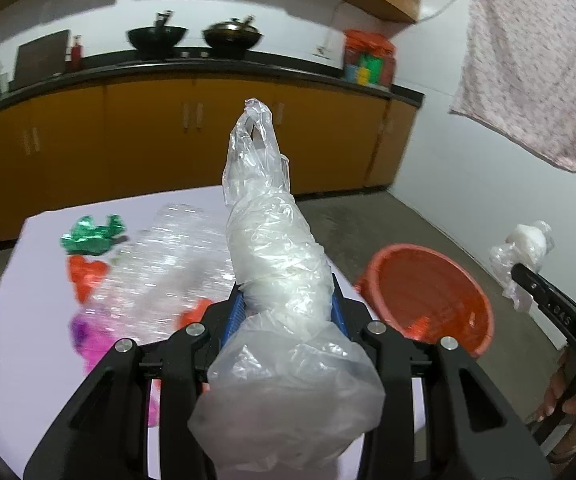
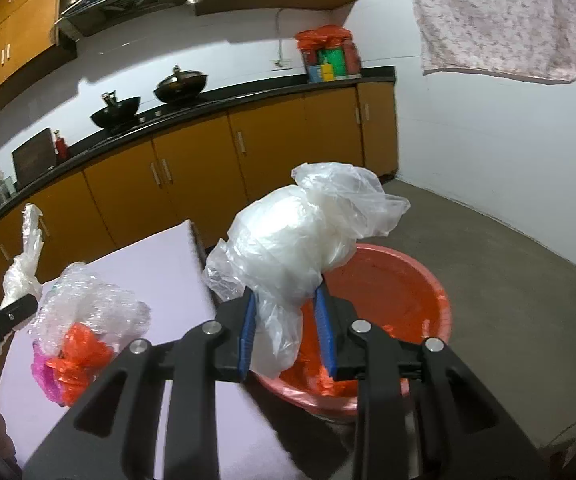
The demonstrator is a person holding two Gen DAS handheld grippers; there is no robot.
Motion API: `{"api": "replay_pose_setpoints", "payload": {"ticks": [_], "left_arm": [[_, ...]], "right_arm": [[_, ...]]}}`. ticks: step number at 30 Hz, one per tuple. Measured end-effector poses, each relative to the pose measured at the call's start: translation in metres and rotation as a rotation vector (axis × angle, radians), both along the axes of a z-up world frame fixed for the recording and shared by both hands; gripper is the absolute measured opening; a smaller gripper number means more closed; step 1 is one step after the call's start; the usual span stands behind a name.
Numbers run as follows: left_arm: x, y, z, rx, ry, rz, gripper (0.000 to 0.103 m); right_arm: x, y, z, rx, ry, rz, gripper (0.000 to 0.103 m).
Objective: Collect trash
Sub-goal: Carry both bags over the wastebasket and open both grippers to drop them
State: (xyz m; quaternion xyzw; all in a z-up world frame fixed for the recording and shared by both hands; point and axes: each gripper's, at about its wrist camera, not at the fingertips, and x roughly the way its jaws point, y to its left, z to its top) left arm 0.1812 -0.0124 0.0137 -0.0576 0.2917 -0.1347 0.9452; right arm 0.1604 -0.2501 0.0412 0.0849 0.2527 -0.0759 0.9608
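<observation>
My left gripper (image 1: 286, 304) is shut on a long twisted clear plastic bag (image 1: 272, 248) that sticks up above the lilac table (image 1: 20, 320). My right gripper (image 2: 286, 312) is shut on a crumpled white plastic bag (image 2: 299, 236), held over the near rim of the red basin (image 2: 399, 280). The red basin (image 1: 427, 292) stands on the floor to the right of the table, with a scrap of red plastic in it. On the table lie bubble wrap (image 1: 168, 264), green foil (image 1: 92, 232), and red (image 1: 86, 276) and pink (image 1: 88, 336) wrappers.
Yellow kitchen cabinets (image 1: 168, 140) with a black counter and two woks (image 1: 156, 38) run along the back. A patterned cloth (image 1: 527, 72) hangs on the right wall. Bare concrete floor (image 2: 507, 260) lies around the basin. A hand (image 1: 571, 396) holds the right gripper's handle.
</observation>
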Motion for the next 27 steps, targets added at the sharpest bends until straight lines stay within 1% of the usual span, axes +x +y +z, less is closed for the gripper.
{"api": "replay_pose_setpoints", "payload": {"ticks": [8, 15, 27], "left_arm": [[-0.002, -0.05, -0.012, -0.01, 0.024, -0.104, 0.039], [0.003, -0.087, -0.018, -0.007, 0.044, -0.177, 0.039], [0.023, -0.141, -0.04, 0.02, 0.091, -0.288, 0.039]], "right_arm": [[-0.009, -0.031, -0.006, -0.002, 0.012, -0.044, 0.027], [-0.009, -0.044, -0.012, -0.003, 0.018, -0.059, 0.027], [0.006, -0.071, -0.033, -0.002, 0.058, -0.081, 0.027]]}}
